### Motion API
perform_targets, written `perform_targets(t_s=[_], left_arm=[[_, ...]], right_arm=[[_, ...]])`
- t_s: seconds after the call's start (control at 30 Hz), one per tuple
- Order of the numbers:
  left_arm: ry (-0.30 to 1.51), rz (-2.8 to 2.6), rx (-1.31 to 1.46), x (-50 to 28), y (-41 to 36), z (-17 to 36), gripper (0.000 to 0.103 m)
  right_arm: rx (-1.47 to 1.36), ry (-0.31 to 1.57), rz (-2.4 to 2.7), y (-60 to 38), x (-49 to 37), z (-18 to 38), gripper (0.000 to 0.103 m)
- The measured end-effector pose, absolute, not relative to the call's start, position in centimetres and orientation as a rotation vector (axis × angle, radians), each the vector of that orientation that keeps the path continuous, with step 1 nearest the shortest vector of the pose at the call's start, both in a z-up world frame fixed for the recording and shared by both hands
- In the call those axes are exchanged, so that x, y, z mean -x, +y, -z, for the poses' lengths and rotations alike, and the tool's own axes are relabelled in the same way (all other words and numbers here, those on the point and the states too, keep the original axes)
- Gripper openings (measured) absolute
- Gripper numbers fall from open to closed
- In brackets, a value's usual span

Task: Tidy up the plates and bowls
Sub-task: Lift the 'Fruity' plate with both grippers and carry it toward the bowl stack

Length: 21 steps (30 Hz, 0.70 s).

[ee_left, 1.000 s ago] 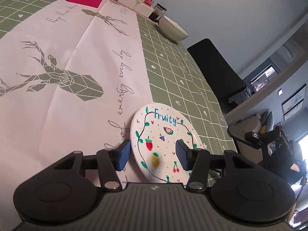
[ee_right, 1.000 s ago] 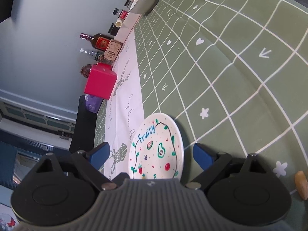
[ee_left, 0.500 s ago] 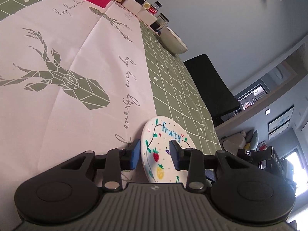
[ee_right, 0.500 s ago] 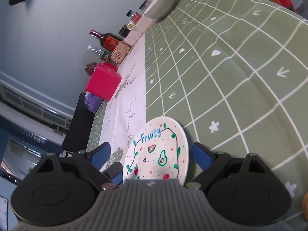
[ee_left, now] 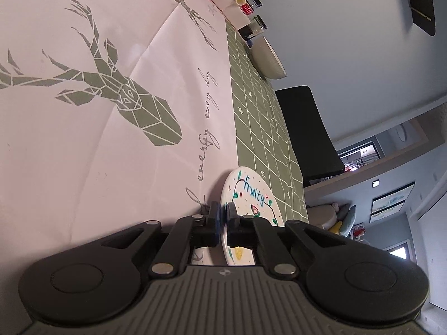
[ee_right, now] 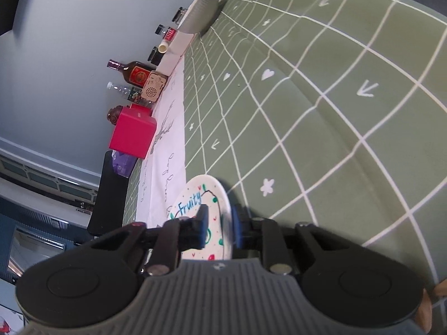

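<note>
In the left wrist view a white plate painted with "Fruity" and small fruits stands tilted where the white deer runner meets the green checked cloth. My left gripper is shut on its near rim, one pad on each side. The right wrist view shows a white "Fruity" plate at the runner's edge, its near edge raised. The jaws of my right gripper are closing and pinch its rim, one finger on the painted face and the blue pad behind. A grey ribbed bowl sits at the table's far end, beside the jars.
A pink box, bottles and small jars line the far side by the wall. A black chair stands past the table edge. Green cloth spreads to the right of the plate.
Both grippers went from open around their plates to closed on the rims. The left gripper rolled and sank closer to the table. Each plate now stands more tilted.
</note>
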<state>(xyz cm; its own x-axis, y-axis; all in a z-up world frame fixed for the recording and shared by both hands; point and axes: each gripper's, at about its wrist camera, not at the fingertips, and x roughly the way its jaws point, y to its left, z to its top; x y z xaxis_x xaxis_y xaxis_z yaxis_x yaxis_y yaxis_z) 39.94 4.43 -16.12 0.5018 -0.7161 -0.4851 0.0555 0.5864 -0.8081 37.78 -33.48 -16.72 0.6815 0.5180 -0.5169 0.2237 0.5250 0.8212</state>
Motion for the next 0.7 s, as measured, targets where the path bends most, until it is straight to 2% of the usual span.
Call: perform_targets(t_s=[0.07, 0.3, 0.7], left_arm=[[0.929, 0.535, 0.815, -39.9, 4.3, 16.1, 0.005], [0.913, 0.523, 0.763, -39.4, 3.6, 15.4, 0.005], [0.902, 0.509, 0.714, -38.7, 3.1, 14.6, 0.005]], right_arm=[[-1.045, 0.84, -0.196, -33.6, -37.7, 16.9, 0.008], [-1.028, 0.838, -0.185, -33.4, -37.6, 16.8, 0.004], [-1.025, 0.856, -0.155, -33.1, -37.7, 16.3, 0.004]])
